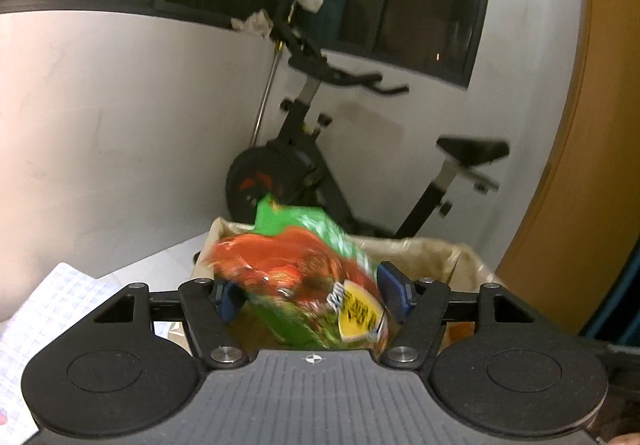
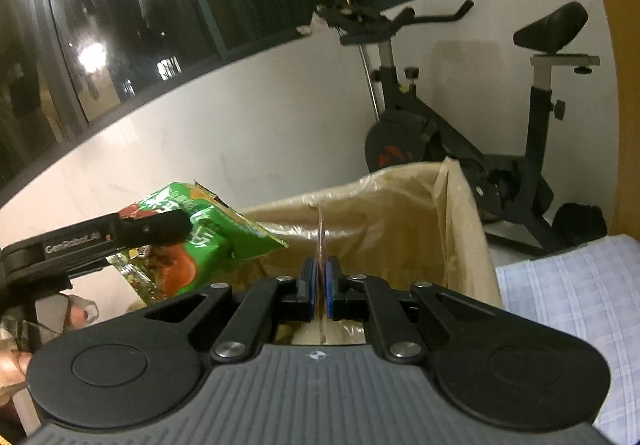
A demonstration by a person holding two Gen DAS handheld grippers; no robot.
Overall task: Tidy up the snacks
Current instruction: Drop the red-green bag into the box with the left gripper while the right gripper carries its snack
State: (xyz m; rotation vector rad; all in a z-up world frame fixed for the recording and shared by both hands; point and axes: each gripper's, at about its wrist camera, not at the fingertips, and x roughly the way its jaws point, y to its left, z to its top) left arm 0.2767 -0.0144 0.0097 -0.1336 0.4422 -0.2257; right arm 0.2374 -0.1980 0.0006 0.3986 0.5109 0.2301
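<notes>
Left claw (image 1: 312, 295) grips snack bag (image 1: 296, 277) | over bin rim (image 1: 448, 249) | right claw (image 2: 320, 287) pinches thin wrapper (image 2: 321, 237)

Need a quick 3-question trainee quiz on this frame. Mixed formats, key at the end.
1. True or false: the left gripper holds the green and orange snack bag.
2. The right gripper is shut on: A) a thin clear wrapper B) a can C) nothing.
3. Fill in: behind the lined bin stands an exercise ____.

Key: 1 true; 2 A; 3 bike.
</notes>
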